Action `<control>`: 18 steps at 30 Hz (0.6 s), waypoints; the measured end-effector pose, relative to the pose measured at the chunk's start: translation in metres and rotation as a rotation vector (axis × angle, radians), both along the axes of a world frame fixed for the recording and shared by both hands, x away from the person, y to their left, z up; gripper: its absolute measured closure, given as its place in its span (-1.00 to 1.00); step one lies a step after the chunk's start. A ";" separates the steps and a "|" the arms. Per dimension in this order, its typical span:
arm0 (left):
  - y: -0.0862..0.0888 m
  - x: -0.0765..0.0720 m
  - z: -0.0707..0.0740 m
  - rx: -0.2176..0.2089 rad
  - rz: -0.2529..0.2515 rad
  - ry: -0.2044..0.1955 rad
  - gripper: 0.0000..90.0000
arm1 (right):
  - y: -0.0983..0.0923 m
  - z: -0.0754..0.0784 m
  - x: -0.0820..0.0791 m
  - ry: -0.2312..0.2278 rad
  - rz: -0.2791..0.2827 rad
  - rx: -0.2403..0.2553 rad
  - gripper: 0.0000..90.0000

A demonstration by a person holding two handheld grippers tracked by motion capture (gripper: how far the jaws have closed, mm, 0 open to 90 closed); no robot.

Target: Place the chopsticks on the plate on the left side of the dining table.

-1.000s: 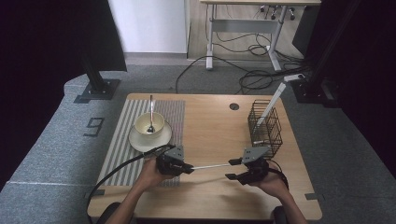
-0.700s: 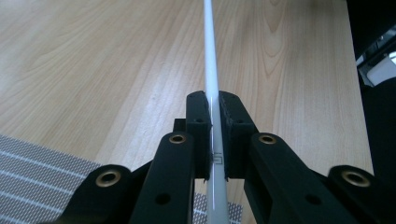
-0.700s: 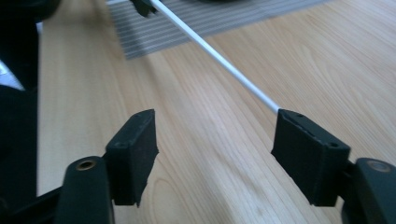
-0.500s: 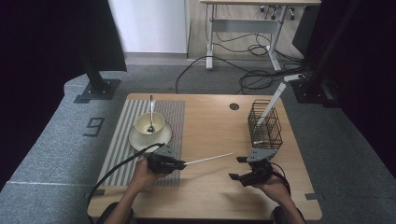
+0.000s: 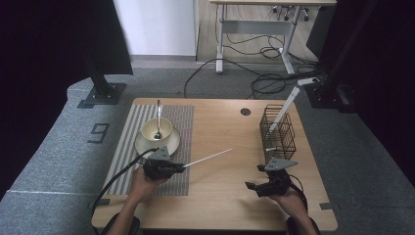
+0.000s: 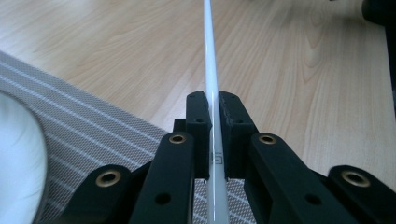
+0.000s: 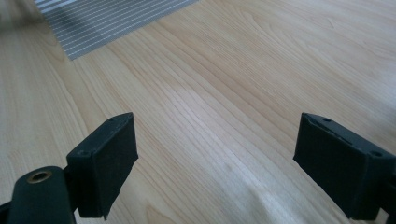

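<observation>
My left gripper (image 5: pixel 180 168) is shut on one end of a thin white rod (image 5: pixel 208 157), which slants out to the right over the wooden table (image 5: pixel 220 196). In the left gripper view the rod (image 6: pixel 208 70) runs straight ahead from between the closed pads of that gripper (image 6: pixel 212 105). My right gripper (image 5: pixel 250 186) rests low near the front right, clear of the rod's free end. Its jaws have just been opening. In the right gripper view it (image 7: pixel 217 135) stands open over bare wood, with nothing between the pads.
A cream bowl (image 5: pixel 156 129) with a spoon (image 5: pixel 158 117) sits on a saucer (image 5: pixel 171 143) on the striped mat (image 5: pixel 183 117) at the left. A black wire basket (image 5: pixel 277 134) at the right holds another white rod (image 5: pixel 284 107). A cable hole (image 5: pixel 245 111) lies at the table's back.
The right gripper has let go of the rod's end, opened wide and drawn back to the right. The left gripper has carried the rod to the left.
</observation>
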State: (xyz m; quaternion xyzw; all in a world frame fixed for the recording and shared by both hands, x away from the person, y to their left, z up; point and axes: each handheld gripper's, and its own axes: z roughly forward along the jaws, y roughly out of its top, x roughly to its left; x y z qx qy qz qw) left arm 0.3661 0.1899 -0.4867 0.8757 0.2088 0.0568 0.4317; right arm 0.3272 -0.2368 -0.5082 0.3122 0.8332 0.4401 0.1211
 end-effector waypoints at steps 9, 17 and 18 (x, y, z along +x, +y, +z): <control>0.023 0.005 -0.003 -0.025 0.093 0.004 0.86 | -0.005 -0.016 -0.002 0.033 -0.045 -0.040 -0.88; 0.043 0.008 -0.006 -0.054 0.160 0.012 0.86 | -0.008 -0.030 0.001 0.057 -0.074 -0.082 -0.98; 0.046 0.009 -0.007 -0.054 0.170 0.012 0.86 | -0.008 -0.032 0.001 0.064 -0.074 -0.087 -0.98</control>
